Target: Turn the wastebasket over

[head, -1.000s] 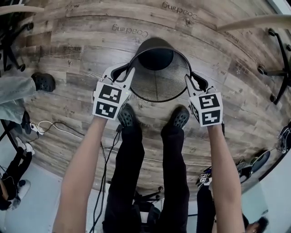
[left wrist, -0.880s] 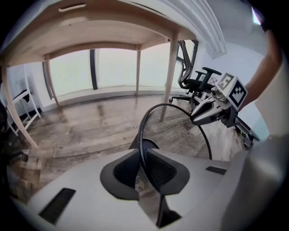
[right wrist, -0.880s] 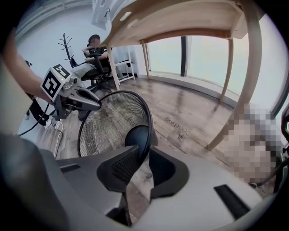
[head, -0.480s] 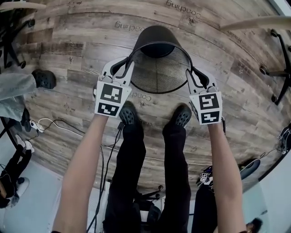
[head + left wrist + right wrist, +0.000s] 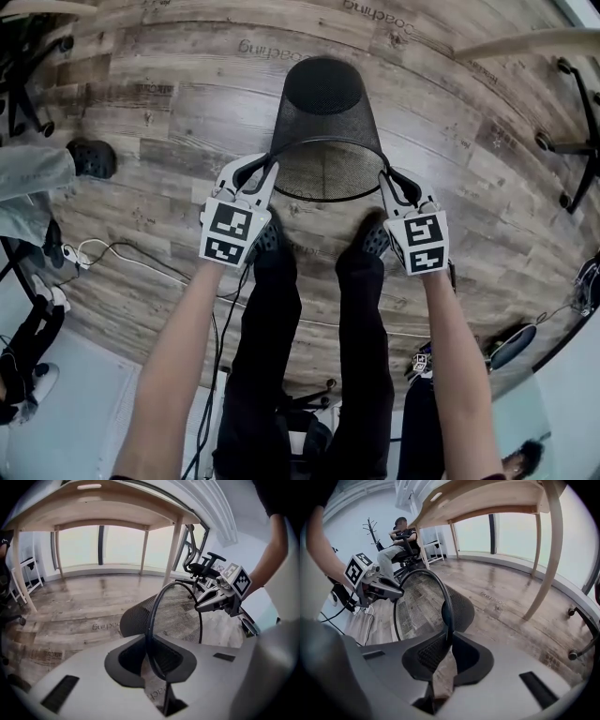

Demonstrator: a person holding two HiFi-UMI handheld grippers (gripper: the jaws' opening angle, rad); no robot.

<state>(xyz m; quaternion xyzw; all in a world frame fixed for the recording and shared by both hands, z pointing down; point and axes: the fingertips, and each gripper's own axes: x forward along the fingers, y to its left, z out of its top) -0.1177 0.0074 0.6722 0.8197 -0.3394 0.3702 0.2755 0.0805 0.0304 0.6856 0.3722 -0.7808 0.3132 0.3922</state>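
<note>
Head view: over the wood floor [image 5: 131,112] the mesh wastebasket [image 5: 323,103] lies tipped, base pointing away from the person and mouth toward them; I cannot tell whether it touches the floor. The left gripper [image 5: 267,163] and right gripper [image 5: 386,178] pinch opposite sides of the rim [image 5: 328,141], probably so it can swing over between them. The right jaws have just been closing onto the rim wire.

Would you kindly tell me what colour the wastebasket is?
The wastebasket is black mesh all over; the head view shows it best.
</note>
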